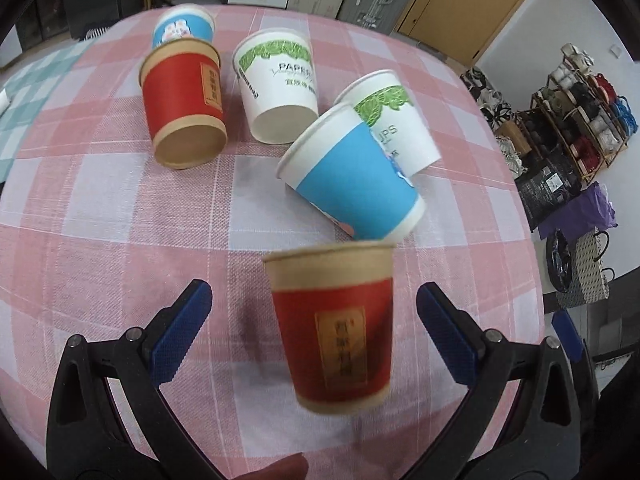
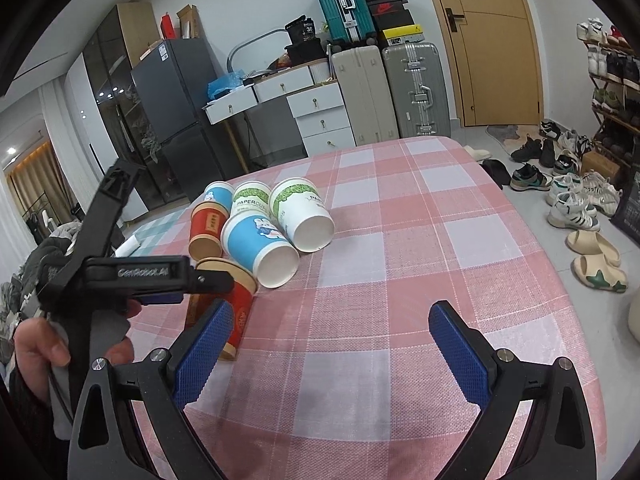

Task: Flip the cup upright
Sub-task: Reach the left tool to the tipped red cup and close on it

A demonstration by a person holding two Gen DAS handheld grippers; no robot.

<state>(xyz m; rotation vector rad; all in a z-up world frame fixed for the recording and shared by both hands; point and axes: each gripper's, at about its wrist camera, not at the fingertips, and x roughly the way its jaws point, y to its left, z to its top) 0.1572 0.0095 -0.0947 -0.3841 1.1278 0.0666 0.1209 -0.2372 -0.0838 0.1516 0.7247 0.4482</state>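
Several paper cups stand on the pink checked tablecloth (image 1: 100, 208). A red and tan cup (image 1: 332, 328) stands upright, mouth up, between the open fingers of my left gripper (image 1: 314, 300), which does not touch it. It also shows in the right wrist view (image 2: 232, 300), behind the left gripper's body. Farther off a blue cup (image 1: 352, 172), a second red cup (image 1: 184, 104), two white and green cups (image 1: 280, 88) and another blue cup (image 1: 182, 26) stand mouth down. My right gripper (image 2: 332, 320) is open and empty over bare cloth.
The table's right edge (image 2: 532, 216) drops to a floor with several shoes and slippers (image 2: 576, 216). Suitcases, drawers and a fridge stand behind the table's far edge. A teal checked cloth (image 1: 36, 84) lies at the far left.
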